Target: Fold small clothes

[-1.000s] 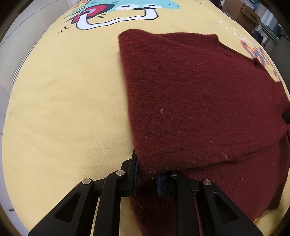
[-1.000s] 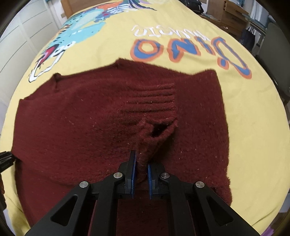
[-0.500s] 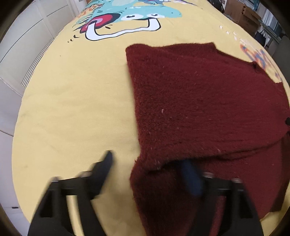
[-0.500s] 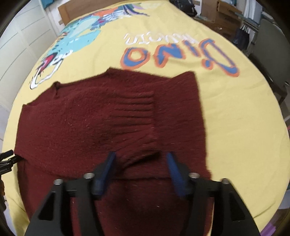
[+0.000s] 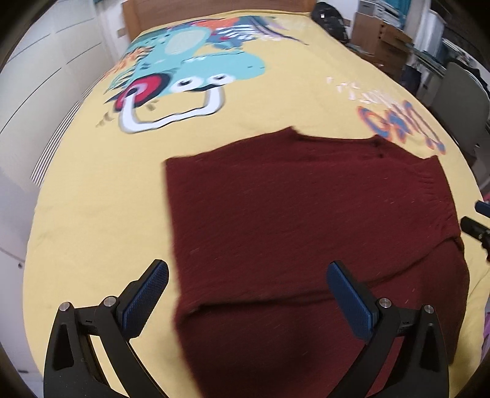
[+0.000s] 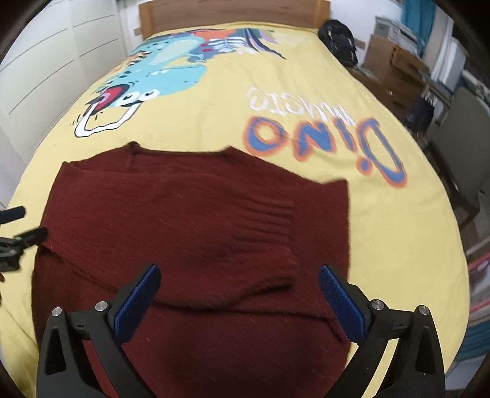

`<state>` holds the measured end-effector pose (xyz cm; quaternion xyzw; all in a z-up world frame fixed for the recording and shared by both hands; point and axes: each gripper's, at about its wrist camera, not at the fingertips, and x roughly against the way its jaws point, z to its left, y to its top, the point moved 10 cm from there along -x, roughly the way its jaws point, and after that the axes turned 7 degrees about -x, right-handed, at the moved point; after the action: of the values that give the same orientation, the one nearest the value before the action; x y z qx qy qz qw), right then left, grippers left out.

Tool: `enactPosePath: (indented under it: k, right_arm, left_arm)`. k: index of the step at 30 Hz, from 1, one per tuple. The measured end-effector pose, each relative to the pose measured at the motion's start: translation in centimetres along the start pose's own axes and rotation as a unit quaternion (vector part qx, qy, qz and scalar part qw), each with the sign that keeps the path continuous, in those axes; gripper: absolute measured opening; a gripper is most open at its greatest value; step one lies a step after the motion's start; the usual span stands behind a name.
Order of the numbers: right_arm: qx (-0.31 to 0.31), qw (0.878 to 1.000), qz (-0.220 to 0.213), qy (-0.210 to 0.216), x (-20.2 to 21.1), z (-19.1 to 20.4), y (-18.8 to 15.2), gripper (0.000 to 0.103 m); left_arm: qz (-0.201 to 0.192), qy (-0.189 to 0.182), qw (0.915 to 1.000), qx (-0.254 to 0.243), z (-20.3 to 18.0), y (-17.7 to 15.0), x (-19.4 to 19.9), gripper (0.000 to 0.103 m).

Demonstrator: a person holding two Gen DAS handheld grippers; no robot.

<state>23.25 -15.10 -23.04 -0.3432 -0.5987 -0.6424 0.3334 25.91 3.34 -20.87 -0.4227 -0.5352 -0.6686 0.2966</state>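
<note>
A dark red knitted sweater [image 5: 306, 214] [image 6: 183, 220] lies flat on the yellow dinosaur-print bedspread [image 5: 92, 199] [image 6: 398, 229], its upper part folded over the lower. A sleeve with a ribbed cuff [image 6: 269, 220] rests across the fold. My left gripper [image 5: 246, 267] hovers above the sweater's near left edge, jaws opening wide, nothing between the pads. My right gripper [image 6: 239, 272] hangs over the near right part, jaws also opening, gripping nothing. Each gripper's tips show at the edge of the other's view [image 5: 477, 220] [image 6: 18, 226].
White cupboard doors [image 5: 30, 91] run along the bed's left side. A wooden headboard [image 6: 229, 15] closes the far end. Cardboard boxes [image 6: 395, 64], a black bag [image 6: 337, 39] and a grey chair [image 6: 459, 128] stand to the right of the bed.
Both grippers were shut on the sweater's folded edge; both have let go, opened wide and risen. The cloth has dropped and now lies flat.
</note>
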Motion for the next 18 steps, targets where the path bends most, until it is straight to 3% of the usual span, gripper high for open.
enactPosePath:
  k: [4,10,18]
  right_arm:
    - [0.0,1.0,0.004,0.013,-1.8,2.5,0.1,0.102]
    - [0.016,0.999,0.044,0.007,-6.1,3.7,-1.9,0.102]
    - [0.008,0.998,0.055,-0.022,-7.9,0.1,-3.3,0.102]
  left_arm:
    - [0.008,-0.014,0.9998,0.01,-2.1,2.1,-3.9,0.102]
    - [0.034,0.012,0.9993,0.003,-3.0,0.5,-7.2,0.102]
    - [0.038,0.023,0.9989,0.014,-0.3,-1.5,-8.2,0.102]
